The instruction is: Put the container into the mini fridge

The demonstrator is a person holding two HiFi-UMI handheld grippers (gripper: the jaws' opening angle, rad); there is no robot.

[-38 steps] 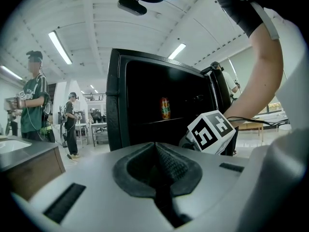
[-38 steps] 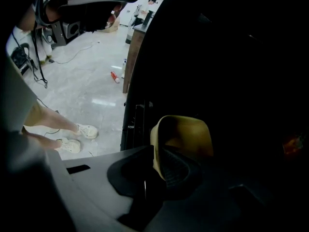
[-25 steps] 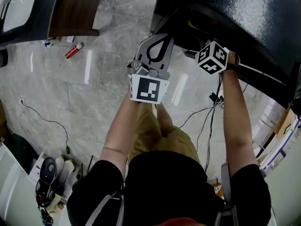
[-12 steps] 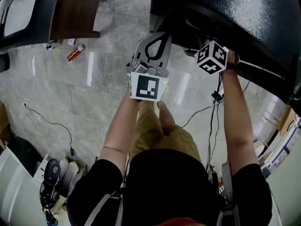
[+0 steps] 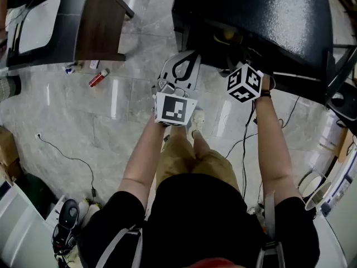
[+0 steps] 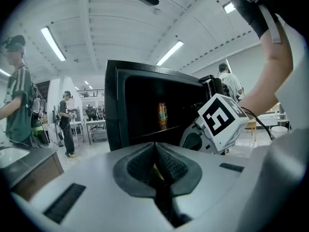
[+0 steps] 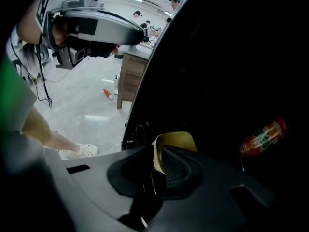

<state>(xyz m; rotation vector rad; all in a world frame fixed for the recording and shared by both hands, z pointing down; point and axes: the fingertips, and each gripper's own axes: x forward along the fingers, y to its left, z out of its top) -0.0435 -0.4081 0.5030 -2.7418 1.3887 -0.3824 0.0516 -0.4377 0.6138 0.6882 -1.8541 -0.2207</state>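
The black mini fridge (image 5: 268, 21) stands open at the upper right of the head view. My right gripper (image 7: 158, 149) reaches into its dark inside, shut on a pale yellow container (image 7: 176, 140); its marker cube (image 5: 244, 83) sits at the fridge's mouth. An orange-red bottle (image 7: 263, 135) stands on a shelf inside, to the right of the container, and the same bottle (image 6: 162, 115) appears in the left gripper view. My left gripper (image 5: 193, 53) hovers just left of the opening, jaws shut, holding nothing that I can see.
A wood-topped cabinet (image 5: 83, 27) stands to the left on the marble floor, with a small red bottle (image 5: 99, 77) lying beside it. Cables (image 5: 245, 138) trail on the floor under the right arm. People (image 6: 65, 122) stand far off in the hall.
The head view has pulled back, so more of the fridge and the cabinet shows. Both grippers stay at the fridge's opening, jaws as before.
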